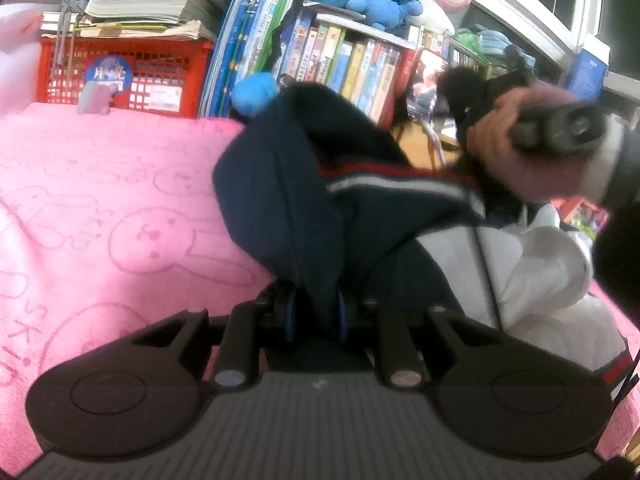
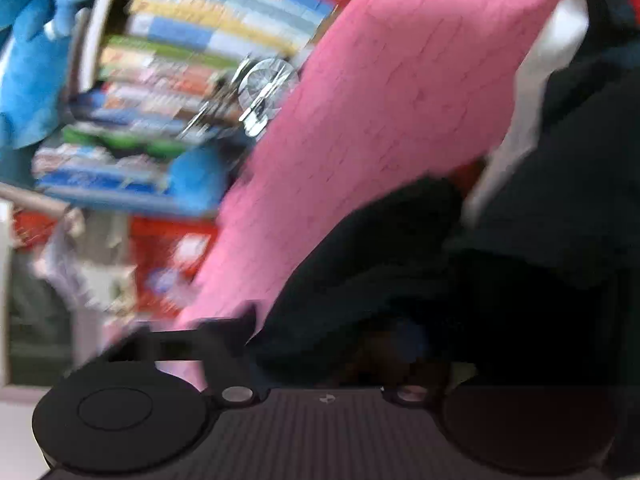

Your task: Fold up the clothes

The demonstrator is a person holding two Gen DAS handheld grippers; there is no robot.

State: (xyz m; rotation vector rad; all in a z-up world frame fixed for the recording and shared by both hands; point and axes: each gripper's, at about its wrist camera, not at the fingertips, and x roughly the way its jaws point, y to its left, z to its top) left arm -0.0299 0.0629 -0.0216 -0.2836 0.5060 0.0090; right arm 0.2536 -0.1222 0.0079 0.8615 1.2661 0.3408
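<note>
the navy and white jacket (image 1: 360, 216) lies bunched on the pink towel (image 1: 112, 208), which covers the surface in front of the bookshelf (image 1: 344, 60), its navy part lifted into a peak and its white part slumped low to the right. it looks soft, limp and light, likely to sag and slide wherever it is not held, so an edge, hem or seam near the striped band (image 1: 400, 184) seems a better hold than loose middle cloth. the left gripper (image 1: 316, 312) is nearly together, clamped on a fold of the navy cloth, which rises straight out of its blue pads. the right gripper (image 2: 400, 352) is buried in dark cloth and badly blurred in its own view; whether it pinches the jacket i cannot tell. in the left view a hand (image 1: 532, 148) holds it raised over the jacket.
</note>
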